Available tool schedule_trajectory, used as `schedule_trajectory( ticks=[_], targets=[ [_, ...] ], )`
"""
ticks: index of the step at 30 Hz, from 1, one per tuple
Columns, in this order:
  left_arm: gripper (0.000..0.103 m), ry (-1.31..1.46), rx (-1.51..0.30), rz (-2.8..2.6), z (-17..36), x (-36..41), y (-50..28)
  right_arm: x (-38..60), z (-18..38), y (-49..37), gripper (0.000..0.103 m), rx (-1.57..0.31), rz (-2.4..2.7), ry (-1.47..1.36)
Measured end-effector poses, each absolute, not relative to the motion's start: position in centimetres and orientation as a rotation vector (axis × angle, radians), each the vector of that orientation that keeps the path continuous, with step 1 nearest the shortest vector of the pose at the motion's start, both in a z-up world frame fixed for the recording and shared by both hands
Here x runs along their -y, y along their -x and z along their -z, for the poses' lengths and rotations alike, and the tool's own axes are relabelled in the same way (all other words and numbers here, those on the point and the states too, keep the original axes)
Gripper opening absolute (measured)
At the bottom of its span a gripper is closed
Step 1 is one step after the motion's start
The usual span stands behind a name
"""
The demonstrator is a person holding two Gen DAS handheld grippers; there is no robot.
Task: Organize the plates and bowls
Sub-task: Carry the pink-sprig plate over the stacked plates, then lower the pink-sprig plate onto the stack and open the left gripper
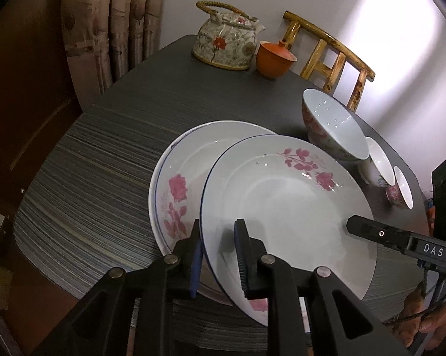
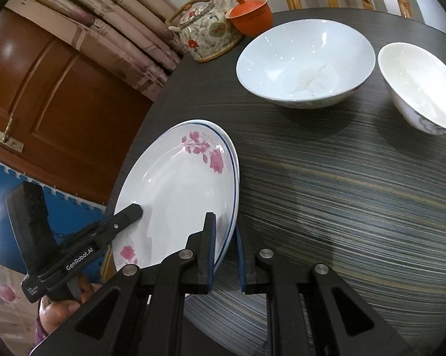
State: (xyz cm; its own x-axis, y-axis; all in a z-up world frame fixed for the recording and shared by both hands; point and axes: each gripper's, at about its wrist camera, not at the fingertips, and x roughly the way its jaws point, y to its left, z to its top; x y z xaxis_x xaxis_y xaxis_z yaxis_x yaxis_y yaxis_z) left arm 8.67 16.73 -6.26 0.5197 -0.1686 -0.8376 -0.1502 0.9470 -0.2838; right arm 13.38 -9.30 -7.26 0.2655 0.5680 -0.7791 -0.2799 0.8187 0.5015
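Observation:
Two white plates with pink flowers lie on the dark table [image 1: 104, 163]. The top plate [image 1: 282, 207] [image 2: 178, 184] sits tilted and shifted right over the lower plate [image 1: 187, 160]. My left gripper [image 1: 218, 225] straddles the top plate's near rim, with a slim gap showing beside the left pad, so it stands open. My right gripper [image 2: 224, 222] is shut on the plate's opposite rim. Its upper finger [image 1: 368, 231] lies on the plate's face, and the lower one is hidden. The left gripper's upper finger [image 2: 128, 215] also rests over the plate.
A large bowl [image 1: 333, 124] [image 2: 306, 59], a medium bowl [image 1: 377, 160] [image 2: 422, 86] and a small bowl [image 1: 402, 187] stand in a row at the right. A flowered teapot [image 1: 226, 41] and an orange lidded cup [image 1: 275, 59] are at the far edge, with a bamboo chair [image 1: 330, 53] behind.

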Motion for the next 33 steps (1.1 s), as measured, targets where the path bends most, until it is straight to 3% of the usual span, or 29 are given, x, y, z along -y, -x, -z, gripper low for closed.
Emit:
schedule_trajectory(
  ticks=[8,16,33],
  targets=[
    [0.019,0.253,-1.022,-0.046,6.3,-16.5,-9.1,8.9,7.4,-13.5,0.014,-1.188,-0.571,-0.295],
    [0.035,0.184,-0.955,-0.076,5.0,-16.0,-9.0,8.4,7.1,-13.5,0.017,-1.189,-0.578,-0.294],
    [0.036,0.251,-0.894,-0.122,3.8,-17.8,-8.7,7.3,7.3,-13.5,0.019,-1.191,-0.562,-0.281]
  ],
)
